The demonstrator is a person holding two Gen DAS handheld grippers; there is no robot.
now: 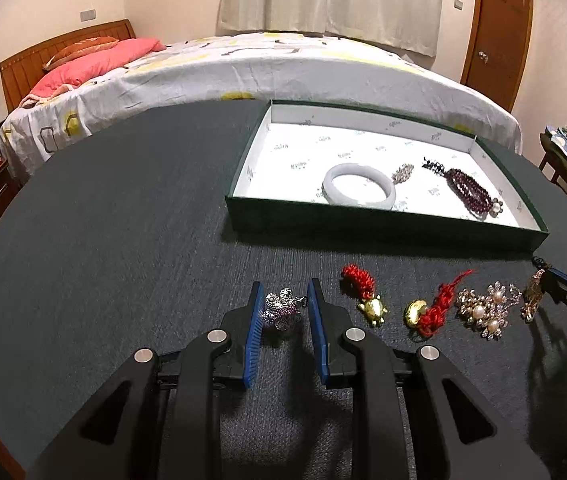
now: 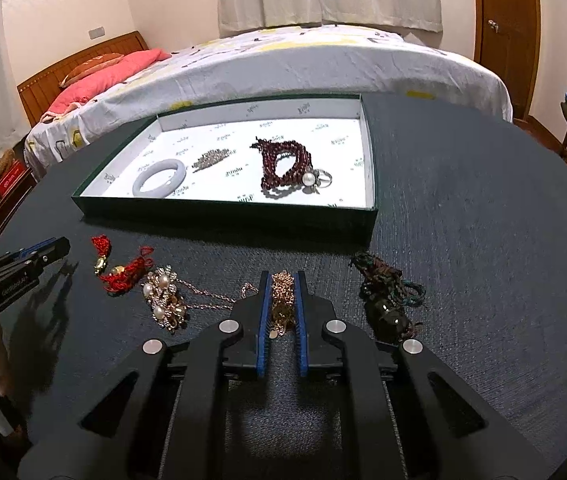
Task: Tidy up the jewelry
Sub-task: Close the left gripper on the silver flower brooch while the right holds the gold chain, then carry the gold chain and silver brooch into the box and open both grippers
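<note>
Left gripper (image 1: 282,306), jaws spread, straddles one brooch (image 1: 281,307); right gripper (image 2: 282,300) pinches one gold chain (image 2: 282,300); two red charms (image 1: 365,294) at three o'clock.

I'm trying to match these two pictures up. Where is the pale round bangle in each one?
Left wrist view: the pale round bangle lies in the green-sided box, right of picture centre.
Right wrist view: the same bangle lies at the box's left end, left of centre.
Shared landmark: the dark red bead bracelet, to the bangle's right in both.
</note>
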